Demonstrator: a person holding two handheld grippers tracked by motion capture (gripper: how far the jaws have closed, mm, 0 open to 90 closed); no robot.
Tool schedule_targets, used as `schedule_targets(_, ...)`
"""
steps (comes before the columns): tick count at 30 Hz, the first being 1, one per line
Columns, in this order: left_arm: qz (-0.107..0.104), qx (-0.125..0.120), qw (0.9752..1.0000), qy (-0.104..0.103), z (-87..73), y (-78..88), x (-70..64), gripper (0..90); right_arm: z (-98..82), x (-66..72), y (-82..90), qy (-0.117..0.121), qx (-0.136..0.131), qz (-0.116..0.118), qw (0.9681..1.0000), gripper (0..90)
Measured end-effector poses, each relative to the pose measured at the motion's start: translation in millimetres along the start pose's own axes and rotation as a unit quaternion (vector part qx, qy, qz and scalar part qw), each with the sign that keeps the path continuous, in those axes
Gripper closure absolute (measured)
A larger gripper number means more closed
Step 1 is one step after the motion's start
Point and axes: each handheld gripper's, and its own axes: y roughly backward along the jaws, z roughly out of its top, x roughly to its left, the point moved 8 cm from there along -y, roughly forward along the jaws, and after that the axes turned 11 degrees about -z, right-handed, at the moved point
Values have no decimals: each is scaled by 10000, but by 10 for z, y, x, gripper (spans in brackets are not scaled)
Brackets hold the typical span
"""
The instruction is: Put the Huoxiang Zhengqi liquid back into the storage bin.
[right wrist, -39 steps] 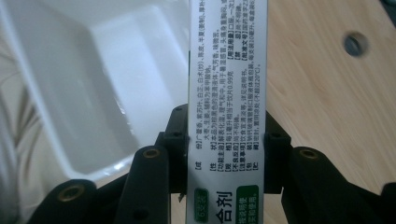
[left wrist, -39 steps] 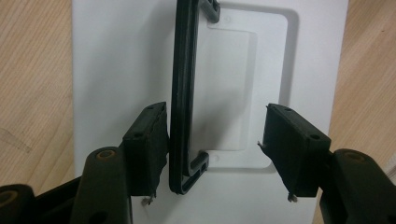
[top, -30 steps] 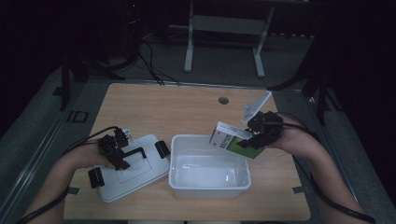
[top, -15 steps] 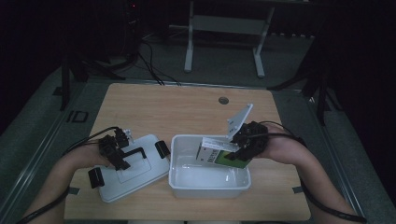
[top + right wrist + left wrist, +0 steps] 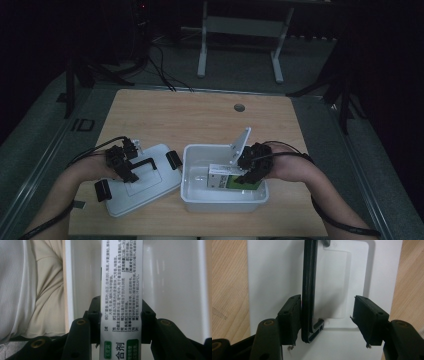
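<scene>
1. Your right gripper has its fingers clamped on the long sides of a white and green medicine box. The box hangs tilted inside the white plastic bin, near its right end. I can't tell if it touches the floor of the bin.

2. Your left gripper sits over the bin's white lid, which lies flat on the desk just beside the bin. Its fingers are apart around the black lid handle; one finger is right up against the handle, the other stands clear of it.

3. What could go wrong: let go while the box is tilted like this and it probably flops down crooked or leans on the bin wall. Then the lid may not seat later.

4. Your right gripper is close to the right wall of the bin, so a sideways pull on the way out could drag the whole bin across the desk.

5. Left side: lift with only one finger on that handle and the lid will likely slip or swing into the bin.
</scene>
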Motion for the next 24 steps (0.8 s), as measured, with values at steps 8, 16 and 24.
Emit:
schedule_targets(8,-17,-15,10000,-1,5,-5,-1,409,-59,62,-254,50,82,143,9999,638)
schedule_targets(16,-2,-25,10000,21,3,-13,4,408,-142,83,-482,27,222,320,9992,637)
schedule_targets(24,23,17,10000,7,-8,-22,8,408,-187,102,-679,-61,259,425,9987,637)
